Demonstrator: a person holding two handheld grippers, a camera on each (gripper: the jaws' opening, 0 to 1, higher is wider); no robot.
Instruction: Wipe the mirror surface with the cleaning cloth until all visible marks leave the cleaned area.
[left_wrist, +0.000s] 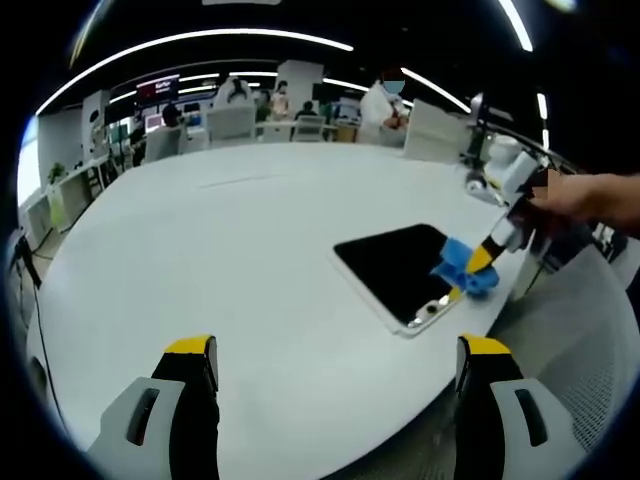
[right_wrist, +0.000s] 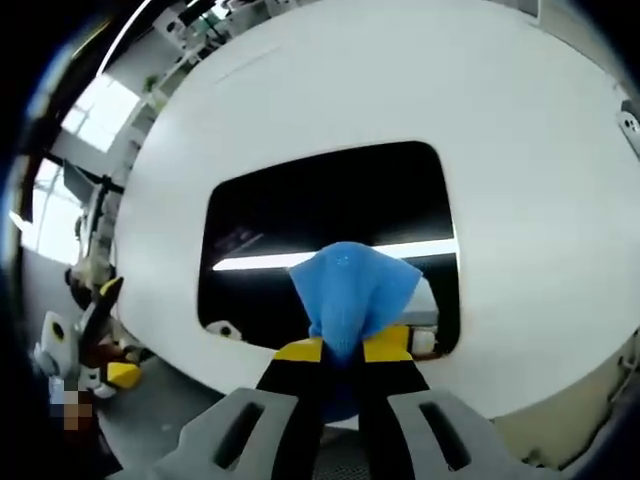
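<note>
A dark rectangular mirror (left_wrist: 395, 268) with a white rim lies flat on the white table (left_wrist: 230, 250), near its right edge. In the right gripper view the mirror (right_wrist: 300, 215) reflects a ceiling light strip. My right gripper (right_wrist: 342, 350) is shut on a blue cleaning cloth (right_wrist: 350, 285), which rests on the mirror's near edge. The left gripper view catches that same gripper (left_wrist: 478, 262) from the side, with the blue cloth (left_wrist: 462, 268) pressed on the mirror's right corner. My left gripper (left_wrist: 335, 360) hovers open over the table's near side, holding nothing.
A person's hand (left_wrist: 585, 195) holds the right gripper. A white stand with equipment (left_wrist: 490, 160) sits at the table's far right edge. Chairs, desks and people (left_wrist: 385, 100) fill the room behind. A grey mesh chair (left_wrist: 580, 350) stands beside the table.
</note>
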